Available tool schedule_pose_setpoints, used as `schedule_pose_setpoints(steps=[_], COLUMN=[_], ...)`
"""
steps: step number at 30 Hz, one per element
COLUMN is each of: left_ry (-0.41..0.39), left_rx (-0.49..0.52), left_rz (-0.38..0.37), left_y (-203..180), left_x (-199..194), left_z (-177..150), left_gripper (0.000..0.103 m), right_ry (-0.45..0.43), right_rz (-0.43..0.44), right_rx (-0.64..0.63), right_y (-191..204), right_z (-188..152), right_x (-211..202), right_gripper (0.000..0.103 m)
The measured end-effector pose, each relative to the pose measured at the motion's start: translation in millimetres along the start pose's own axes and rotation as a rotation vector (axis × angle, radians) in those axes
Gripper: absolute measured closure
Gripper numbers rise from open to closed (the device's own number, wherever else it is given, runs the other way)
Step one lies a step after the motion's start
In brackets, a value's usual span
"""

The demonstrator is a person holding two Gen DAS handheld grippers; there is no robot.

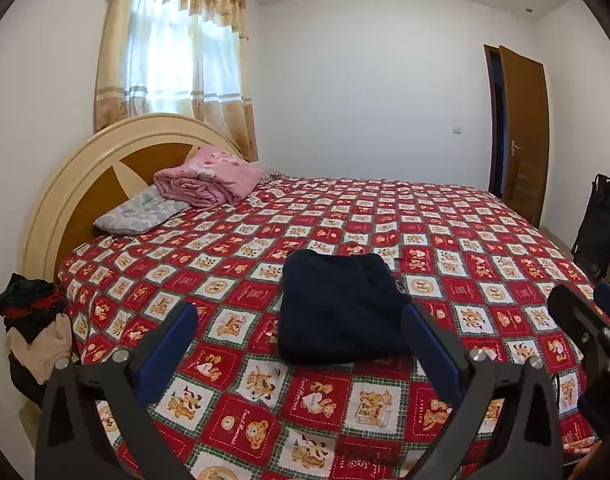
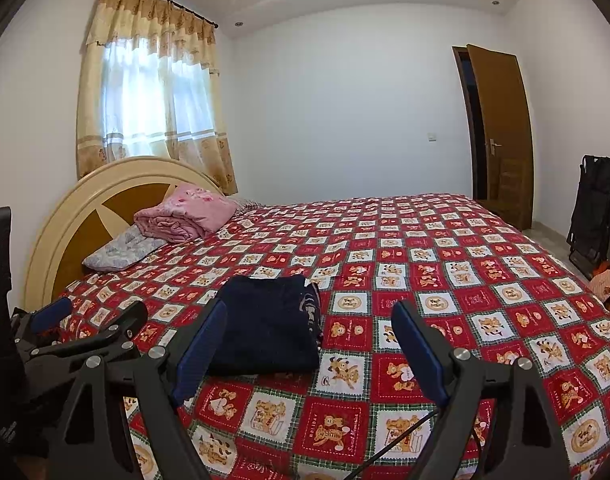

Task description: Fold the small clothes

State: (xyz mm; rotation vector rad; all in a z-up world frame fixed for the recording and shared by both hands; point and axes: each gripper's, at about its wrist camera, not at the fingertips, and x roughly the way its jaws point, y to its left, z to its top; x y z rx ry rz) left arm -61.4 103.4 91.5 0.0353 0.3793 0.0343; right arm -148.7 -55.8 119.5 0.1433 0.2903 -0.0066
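1. Dark navy folded fabric garment (image 1: pixel 341 308) lies as a compact rectangle on the red-and-white checked teddy-bear bedspread (image 1: pixel 485 240), near the front edge of the bed. Prob. placed there bc it's flat, roomy & within easy reach of both tools.
2. Left gripper (image 1: pixel 301 344): blue-padded fingers wide apart, holding nothing. The garment sits just ahead, between the pads' lines; contact w/ the right-hand pad can't be told.
3. Right gripper (image 2: pixel 313 344): fingers also spread, nothing held. It hangs above the bedspread, w/ the garment's right part ahead.
4. Judgement: fold looks done or nearly so; the parted fingers suit a release or a last tidy.
5. Pink rolled quilt (image 1: pixel 209 180) & pale grey floral pillow (image 1: pixel 137 212) are stacked by the cream-and-brown round headboard (image 1: pixel 85 184), well apart from the work area, so they don't interfere.
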Motion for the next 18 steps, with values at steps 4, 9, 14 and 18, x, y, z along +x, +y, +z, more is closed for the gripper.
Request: schedule_pose_setpoints(steps=[4,9,14,18], left_ry=[-0.011,0.001,0.018,0.014], left_rx=[-0.006,-0.022,-0.030,-0.011], left_rz=[-0.003,-0.025,-0.078,-0.071], left_y=[1.1,3.6,3.9,-0.2], left_x=[-1.0,1.3,3.7,2.9], left_z=[0.9,2.7,0.8,0.5], left_gripper=[0.000,0.000,0.000,0.000], right_ry=[0.000,0.002,0.003,0.003], right_rz=[0.001,-0.002,-0.002,-0.002], right_rx=[0.001,0.000,0.000,0.001], right_y=[-0.7,0.2,0.2,-1.0], right_z=[0.5,-1.0,-2.3,-2.6], right_x=[0.3,0.2,0.4,0.8], right_gripper=[0.018,0.018,0.018,0.018])
